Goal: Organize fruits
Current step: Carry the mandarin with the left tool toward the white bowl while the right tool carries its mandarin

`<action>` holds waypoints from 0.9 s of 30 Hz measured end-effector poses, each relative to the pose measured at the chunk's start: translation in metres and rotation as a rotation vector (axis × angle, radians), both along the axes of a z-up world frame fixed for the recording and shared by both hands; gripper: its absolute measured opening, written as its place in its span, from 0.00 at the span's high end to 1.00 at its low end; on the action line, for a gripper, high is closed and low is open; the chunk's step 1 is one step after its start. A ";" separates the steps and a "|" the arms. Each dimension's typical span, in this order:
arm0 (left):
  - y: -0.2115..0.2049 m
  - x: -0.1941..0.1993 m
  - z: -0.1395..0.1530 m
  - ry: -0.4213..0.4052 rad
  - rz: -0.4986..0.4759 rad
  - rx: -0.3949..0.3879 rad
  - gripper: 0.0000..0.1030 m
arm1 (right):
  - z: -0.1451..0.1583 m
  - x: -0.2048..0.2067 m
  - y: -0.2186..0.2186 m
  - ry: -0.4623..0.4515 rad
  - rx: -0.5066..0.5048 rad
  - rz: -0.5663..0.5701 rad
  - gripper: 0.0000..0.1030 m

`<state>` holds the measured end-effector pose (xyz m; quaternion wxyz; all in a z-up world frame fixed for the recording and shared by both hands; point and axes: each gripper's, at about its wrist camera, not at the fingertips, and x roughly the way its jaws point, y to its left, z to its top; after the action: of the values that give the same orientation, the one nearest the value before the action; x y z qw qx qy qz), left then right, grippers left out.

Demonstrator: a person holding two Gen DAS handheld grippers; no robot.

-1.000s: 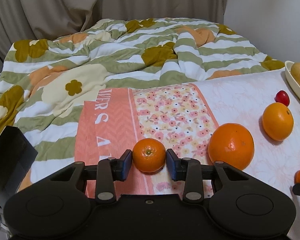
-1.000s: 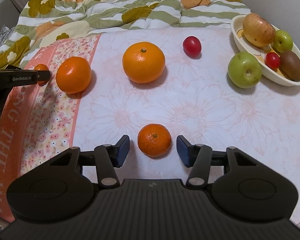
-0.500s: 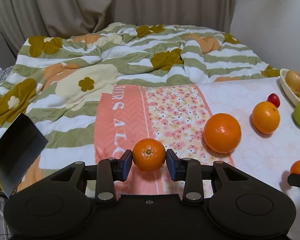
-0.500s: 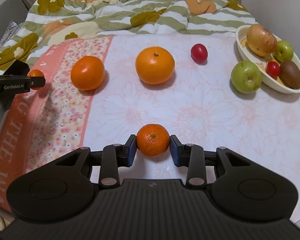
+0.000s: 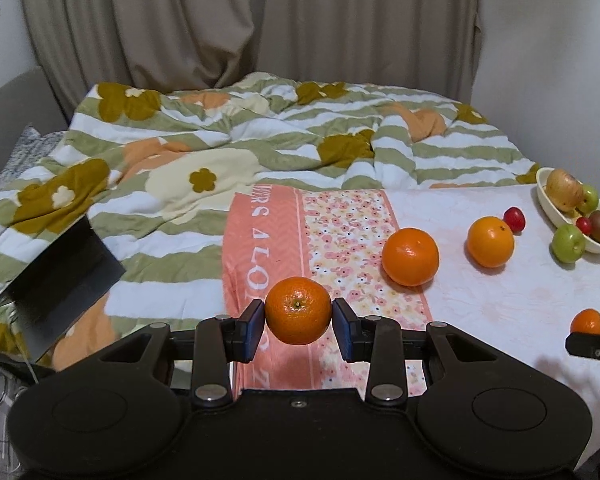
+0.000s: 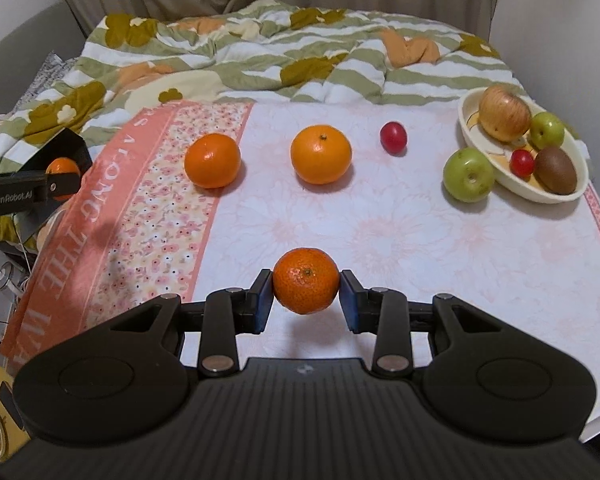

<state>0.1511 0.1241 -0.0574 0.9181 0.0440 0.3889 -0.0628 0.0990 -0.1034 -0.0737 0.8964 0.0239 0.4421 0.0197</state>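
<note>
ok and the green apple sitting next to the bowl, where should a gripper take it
Grip the green apple across its widest middle, coming from above with fingers closing front to back. It sits upright, stem dimple up, and its right side is against the bowl, so a left-right pinch has no room there.

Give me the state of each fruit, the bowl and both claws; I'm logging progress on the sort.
Left claw: shut on left mandarin, lifted.
Right claw: shut on right mandarin, lifted.
Two large oranges: loose on cloth.
Red cherry tomato: loose on cloth.
Green apple: outside, beside bowl.
Bowl: partly filled with fruit.
</note>
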 end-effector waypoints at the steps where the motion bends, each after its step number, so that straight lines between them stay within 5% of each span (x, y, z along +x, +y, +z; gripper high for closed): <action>1: -0.002 -0.004 0.003 -0.003 0.011 0.001 0.61 | 0.002 -0.002 -0.003 -0.005 0.004 0.002 0.51; 11: -0.047 -0.045 0.025 -0.019 0.122 -0.006 0.61 | 0.024 -0.012 -0.057 -0.052 0.022 0.111 0.51; 27: -0.210 -0.040 0.035 -0.034 0.103 -0.072 0.61 | 0.046 0.007 -0.205 -0.104 -0.027 0.203 0.51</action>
<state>0.1109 -0.0863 -0.0224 0.9275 -0.0083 0.3727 -0.0285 0.1056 -0.3081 -0.0273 0.9118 -0.0340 0.3954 0.1054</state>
